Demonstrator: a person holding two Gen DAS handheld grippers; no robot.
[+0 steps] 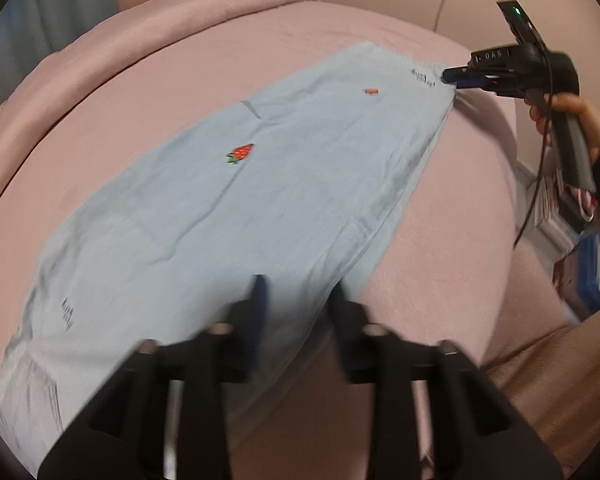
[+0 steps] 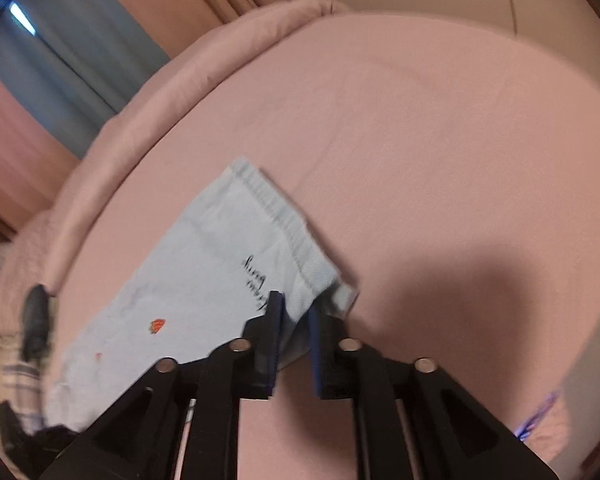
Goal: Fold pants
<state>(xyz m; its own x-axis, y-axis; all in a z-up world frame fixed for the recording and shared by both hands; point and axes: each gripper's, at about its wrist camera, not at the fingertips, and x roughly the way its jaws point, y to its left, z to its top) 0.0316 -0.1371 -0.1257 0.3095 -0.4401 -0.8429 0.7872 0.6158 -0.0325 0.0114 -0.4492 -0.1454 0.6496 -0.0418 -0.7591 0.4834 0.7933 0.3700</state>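
Observation:
Light blue pants (image 1: 228, 200) with small strawberry prints lie stretched flat across a pink bed (image 1: 160, 80). My left gripper (image 1: 298, 292) is at the near edge of the pants, its jaws apart with cloth between them; the frame is blurred. My right gripper (image 1: 450, 76) is at the far corner of the pants in the left wrist view. In the right wrist view the right gripper (image 2: 296, 312) has the waistband corner of the pants (image 2: 204, 272) between its narrowly spaced jaws.
A rolled pink blanket edge (image 1: 100, 52) runs along the far side of the bed. Pink curtains and a blue window (image 2: 60, 60) stand behind. Books and clutter (image 1: 580, 272) lie off the bed's right side. Dark objects (image 2: 36, 320) sit at the left.

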